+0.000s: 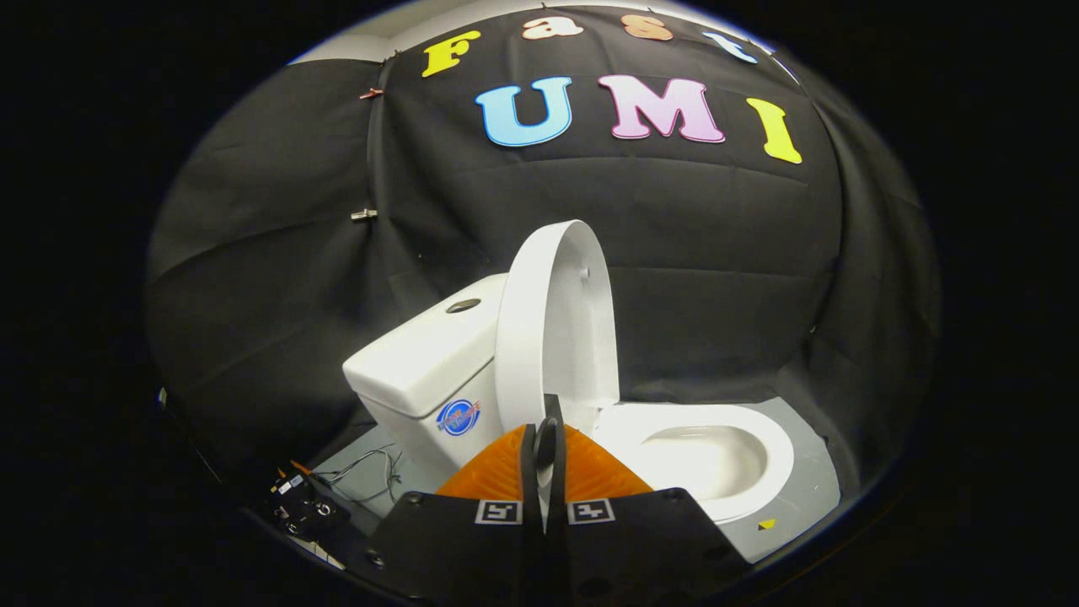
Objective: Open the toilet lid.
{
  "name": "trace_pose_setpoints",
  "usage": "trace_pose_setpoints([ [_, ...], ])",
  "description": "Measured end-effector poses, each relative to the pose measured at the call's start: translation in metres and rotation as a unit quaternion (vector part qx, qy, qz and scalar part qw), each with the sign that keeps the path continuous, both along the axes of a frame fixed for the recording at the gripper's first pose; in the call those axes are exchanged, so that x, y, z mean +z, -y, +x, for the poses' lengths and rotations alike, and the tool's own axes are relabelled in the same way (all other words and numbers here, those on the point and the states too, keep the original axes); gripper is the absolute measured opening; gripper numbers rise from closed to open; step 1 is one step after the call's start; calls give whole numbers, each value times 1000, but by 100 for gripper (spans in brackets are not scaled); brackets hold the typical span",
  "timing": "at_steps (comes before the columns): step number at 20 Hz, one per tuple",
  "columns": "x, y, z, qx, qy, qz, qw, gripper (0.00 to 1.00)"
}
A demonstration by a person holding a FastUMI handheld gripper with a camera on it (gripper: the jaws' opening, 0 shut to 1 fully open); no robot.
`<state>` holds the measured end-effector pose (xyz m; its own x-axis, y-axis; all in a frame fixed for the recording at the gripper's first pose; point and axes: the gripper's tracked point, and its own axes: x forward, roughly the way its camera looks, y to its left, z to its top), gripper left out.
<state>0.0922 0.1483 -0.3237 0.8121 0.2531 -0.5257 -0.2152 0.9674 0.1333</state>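
Observation:
A white toilet stands on a grey floor board. Its lid (556,320) is raised, standing nearly upright against the tank (421,362), with its inner face turned toward the bowl. The seat ring (780,464) lies down around the open bowl (708,459). My gripper (550,421) sits low in front of the toilet, its tips just before the lid's bottom edge near the hinge. The two fingers are pressed together and I see nothing held between them.
A flush button (463,305) sits on top of the tank, and a round blue sticker (459,416) on its side. Loose wires (371,468) and a small black device (303,506) lie on the floor board (805,497) beside the tank. Black cloth walls close in behind.

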Motion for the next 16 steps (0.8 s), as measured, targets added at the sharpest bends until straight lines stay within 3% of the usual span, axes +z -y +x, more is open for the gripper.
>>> trace_pose_setpoints([
  [16, -4, -39, 3, 45, 7, -12, 999, 5],
])
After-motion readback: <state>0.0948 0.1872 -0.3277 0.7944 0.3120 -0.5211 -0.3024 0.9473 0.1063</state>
